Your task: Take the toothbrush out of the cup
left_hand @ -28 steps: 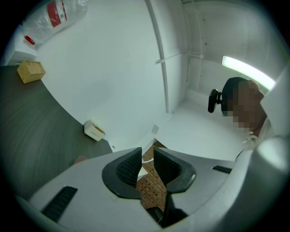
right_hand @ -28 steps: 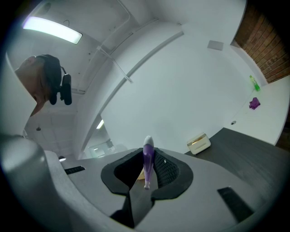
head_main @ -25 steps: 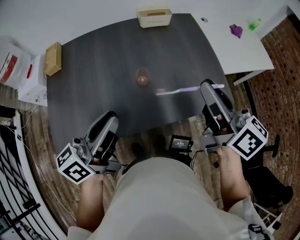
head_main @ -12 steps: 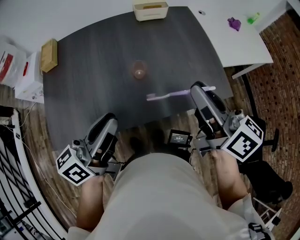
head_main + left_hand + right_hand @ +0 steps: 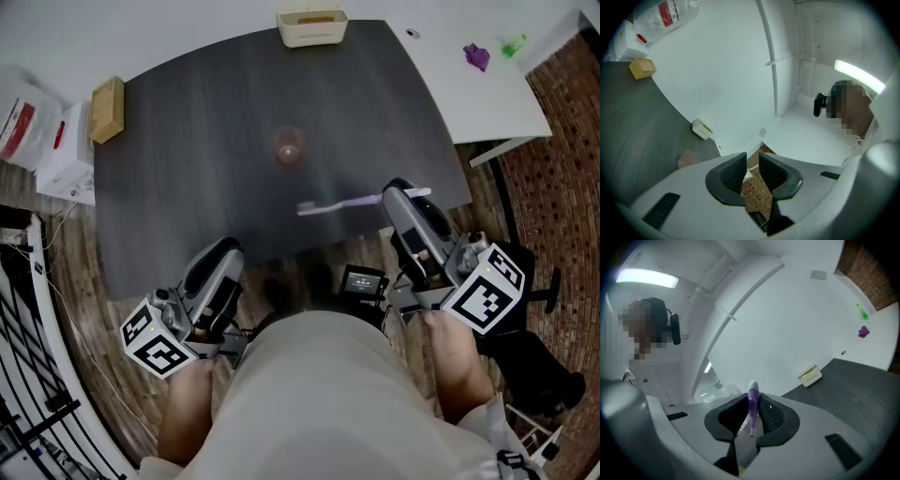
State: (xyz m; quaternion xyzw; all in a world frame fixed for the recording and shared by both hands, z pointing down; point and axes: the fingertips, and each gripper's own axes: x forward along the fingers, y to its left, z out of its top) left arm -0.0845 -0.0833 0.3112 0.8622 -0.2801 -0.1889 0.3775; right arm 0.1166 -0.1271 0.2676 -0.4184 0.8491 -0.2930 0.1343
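My right hand-held gripper point(image 5: 397, 193) pinches the toothbrush point(image 5: 339, 203) near one end, level over the worktop point(image 5: 187, 169), clear of the cup point(image 5: 288, 147); I judge it light, stiff and slick, so a handle grip suits.

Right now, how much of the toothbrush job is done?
Done: the toothbrush is out of the cup, clear of it. In hand: the right tool grips it, held sideways over the table. Left: probably just setting it down; the left tool is open, empty.
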